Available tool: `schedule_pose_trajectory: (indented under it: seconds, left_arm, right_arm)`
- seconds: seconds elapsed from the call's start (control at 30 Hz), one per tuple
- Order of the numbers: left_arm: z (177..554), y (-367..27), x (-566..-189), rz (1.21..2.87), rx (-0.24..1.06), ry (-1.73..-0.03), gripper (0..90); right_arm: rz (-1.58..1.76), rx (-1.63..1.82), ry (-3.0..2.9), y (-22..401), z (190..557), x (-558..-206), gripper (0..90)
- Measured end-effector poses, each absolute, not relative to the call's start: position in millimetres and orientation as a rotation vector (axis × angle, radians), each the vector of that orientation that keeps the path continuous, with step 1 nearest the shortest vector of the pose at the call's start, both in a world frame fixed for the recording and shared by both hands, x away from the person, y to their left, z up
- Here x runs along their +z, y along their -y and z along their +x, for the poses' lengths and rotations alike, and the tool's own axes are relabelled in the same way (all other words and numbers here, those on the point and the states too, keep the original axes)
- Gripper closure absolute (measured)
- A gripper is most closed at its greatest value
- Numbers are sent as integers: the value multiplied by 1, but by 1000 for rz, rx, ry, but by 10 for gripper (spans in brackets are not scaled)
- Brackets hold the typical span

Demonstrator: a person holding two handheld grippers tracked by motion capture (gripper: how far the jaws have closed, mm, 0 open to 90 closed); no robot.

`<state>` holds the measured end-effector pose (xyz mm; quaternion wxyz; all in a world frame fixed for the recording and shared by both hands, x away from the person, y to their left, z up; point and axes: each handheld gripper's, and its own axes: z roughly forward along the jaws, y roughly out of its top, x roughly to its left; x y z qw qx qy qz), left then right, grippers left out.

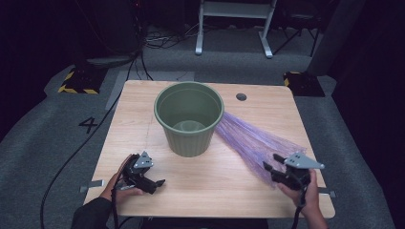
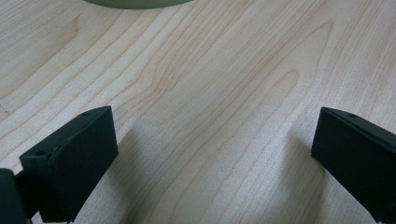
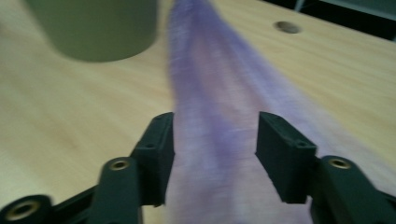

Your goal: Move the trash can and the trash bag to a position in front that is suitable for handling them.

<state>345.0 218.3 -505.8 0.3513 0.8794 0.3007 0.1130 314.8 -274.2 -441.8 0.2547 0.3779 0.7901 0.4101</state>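
A green plastic bucket (image 1: 188,140) stands upright near the middle of the wooden table (image 1: 143,102). A long purple, sheer, fibrous strip (image 1: 253,140) lies on the table, running from the bucket's right side toward the near right corner. My right gripper (image 1: 271,162) hovers over the strip's near end. In the right gripper view its jaws (image 3: 214,135) stand apart, with the purple strip (image 3: 219,70) under the gap and the bucket (image 3: 98,28) beyond it at the left. My left gripper (image 1: 155,183) rests low on the table at the near left, open (image 2: 212,140) over bare wood.
A round cable hole (image 1: 241,97) sits at the table's far right. Beyond the table lie grey carpet, black cables and a white frame's legs (image 1: 234,28). The bucket's base (image 2: 135,3) shows at the top edge of the left gripper view.
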Motion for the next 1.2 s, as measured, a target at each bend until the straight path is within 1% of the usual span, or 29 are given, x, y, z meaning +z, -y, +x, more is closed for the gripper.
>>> schedule_pose_trajectory:
  seconds: [0.03, 0.07, 0.1, 0.13, 0.17, 0.3, 0.37, 0.4, 0.43, 0.53, 0.63, 0.7, 0.93, 1.03, 1.07, 1.1, 1.13, 1.17, 1.2]
  left_arm:
    - [345, -218, -506, 2277, 292, -778, 0]
    - [345, -218, -506, 2276, 293, -778, 0]
    - [345, -218, -506, 2277, 293, -777, 0]
    - [345, -218, -506, 2277, 293, -778, 0]
    - [345, -218, -506, 2277, 293, -779, 0]
    - [345, -218, -506, 2277, 293, -778, 0]
    - [345, -218, -506, 2278, 292, -776, 0]
    - [345, -218, -506, 2278, 292, -775, 0]
    - [346, -218, -506, 2279, 292, -774, 0]
    - [346, -218, -506, 2279, 292, -774, 0]
    - [346, -218, -506, 2278, 292, -774, 0]
    - [346, -218, -506, 2278, 292, -774, 0]
    - [346, -218, -506, 2278, 292, -775, 0]
    - [346, -218, -506, 2278, 292, -775, 0]
    - [346, -218, -506, 2279, 292, -775, 0]
    - [346, -218, -506, 2278, 292, -774, 0]
    - [346, -218, -506, 2278, 292, -775, 0]
    - [346, -218, -506, 2278, 292, -775, 0]
    - [346, -218, -506, 2279, 292, -775, 0]
  right_arm:
    - [1026, 1114, -2146, 274, 315, -442, 514]
    - [1000, 1040, -2177, 262, 307, -453, 547]
    - [1000, 1040, -2177, 262, 307, -453, 547]
    - [1006, 1008, -2201, 260, 305, -464, 563]
    - [1006, 1008, -2201, 260, 305, -464, 563]
    - [1055, 1001, -2214, 272, 312, -480, 613]
    - [1086, 994, -2205, 278, 317, -486, 650]
    - [1104, 990, -2205, 284, 322, -490, 688]
    - [1104, 990, -2205, 284, 322, -490, 688]
    - [1132, 973, -2179, 294, 331, -494, 748]
    - [1148, 958, -2171, 299, 335, -496, 763]
    - [1185, 956, -2150, 307, 342, -497, 795]
    - [1220, 939, -2118, 320, 355, -499, 836]
    - [1241, 967, -2092, 325, 358, -497, 830]
    - [1247, 974, -2086, 326, 358, -495, 802]
    - [1226, 989, -2084, 325, 354, -491, 746]
    - [1211, 987, -2080, 324, 352, -489, 715]
    - [1211, 987, -2080, 324, 352, -489, 715]
    - [1198, 1001, -2079, 320, 347, -483, 640]
